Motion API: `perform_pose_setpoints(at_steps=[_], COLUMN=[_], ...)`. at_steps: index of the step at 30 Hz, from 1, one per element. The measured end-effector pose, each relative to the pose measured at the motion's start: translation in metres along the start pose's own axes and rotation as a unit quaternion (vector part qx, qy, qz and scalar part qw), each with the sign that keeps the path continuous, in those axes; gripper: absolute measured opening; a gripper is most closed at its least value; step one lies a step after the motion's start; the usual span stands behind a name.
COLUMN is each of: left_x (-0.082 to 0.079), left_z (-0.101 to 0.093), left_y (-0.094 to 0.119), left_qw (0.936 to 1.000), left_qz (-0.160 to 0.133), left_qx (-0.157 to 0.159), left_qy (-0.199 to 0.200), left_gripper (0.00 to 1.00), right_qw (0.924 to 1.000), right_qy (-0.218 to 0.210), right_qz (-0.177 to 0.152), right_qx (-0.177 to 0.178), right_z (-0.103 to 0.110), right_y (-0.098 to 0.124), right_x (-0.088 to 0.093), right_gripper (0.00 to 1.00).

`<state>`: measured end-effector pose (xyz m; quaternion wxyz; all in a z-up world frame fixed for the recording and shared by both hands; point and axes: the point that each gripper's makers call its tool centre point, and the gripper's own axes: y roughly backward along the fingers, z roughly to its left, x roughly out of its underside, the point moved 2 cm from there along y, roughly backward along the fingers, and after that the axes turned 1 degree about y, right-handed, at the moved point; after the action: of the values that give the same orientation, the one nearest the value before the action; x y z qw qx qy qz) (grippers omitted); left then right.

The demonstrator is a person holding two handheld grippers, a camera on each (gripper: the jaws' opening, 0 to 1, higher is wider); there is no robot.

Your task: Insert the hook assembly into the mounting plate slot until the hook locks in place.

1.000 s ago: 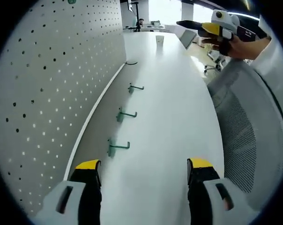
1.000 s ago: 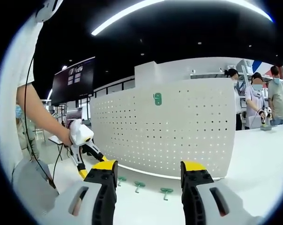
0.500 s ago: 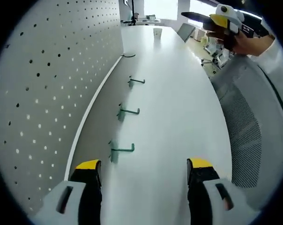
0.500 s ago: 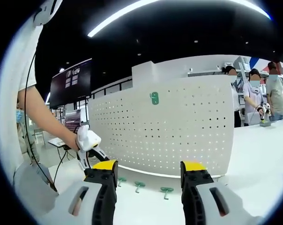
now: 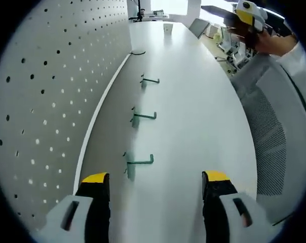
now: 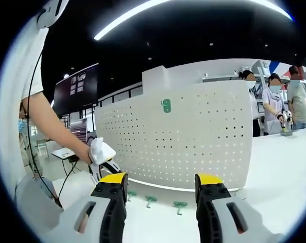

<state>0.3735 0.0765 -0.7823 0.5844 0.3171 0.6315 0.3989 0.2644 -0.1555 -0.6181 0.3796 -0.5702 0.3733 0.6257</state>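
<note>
Both grippers empty, jaws apart.
Left gripper and right gripper hover over the tabletop; three green hooks lie along the pegboard edge.

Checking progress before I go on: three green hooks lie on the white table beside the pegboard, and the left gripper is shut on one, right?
Not quite. The left gripper is open and empty in the left gripper view; the three green hooks lie ahead of it on the white table beside the pegboard.
</note>
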Motion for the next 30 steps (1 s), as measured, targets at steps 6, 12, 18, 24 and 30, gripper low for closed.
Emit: perform_pose_setpoints(at_steps=[6,12,18,24,30], left_x=[0.002,0.004,0.002,0.004,0.006], left_z=[0.005,0.009,0.011,0.014,0.014], left_y=[-0.007,-0.010,-0.013,-0.016,-0.021], left_qw=[0.9999,0.9997,0.9994,0.9987,0.9978], left_qz=[0.011,0.021,0.027,0.041,0.053], left_qx=[0.007,0.013,0.019,0.024,0.031], left_qy=[-0.005,-0.006,-0.009,-0.019,-0.025], left_gripper=[0.76,0.76,0.76,0.76,0.76], right_qw=[1.0000,1.0000,0.9999,1.0000,1.0000], right_qy=[0.002,0.006,0.010,0.009,0.006], right_qz=[0.002,0.002,0.004,0.002,0.004], right_qx=[-0.001,0.000,0.001,0.003,0.004], right_z=[0.001,0.001,0.001,0.000,-0.001], right_y=[-0.001,-0.001,-0.001,-0.001,0.000], right_x=[0.000,0.001,0.001,0.000,0.001], right_gripper=[0.52,0.53,0.55,0.56,0.55])
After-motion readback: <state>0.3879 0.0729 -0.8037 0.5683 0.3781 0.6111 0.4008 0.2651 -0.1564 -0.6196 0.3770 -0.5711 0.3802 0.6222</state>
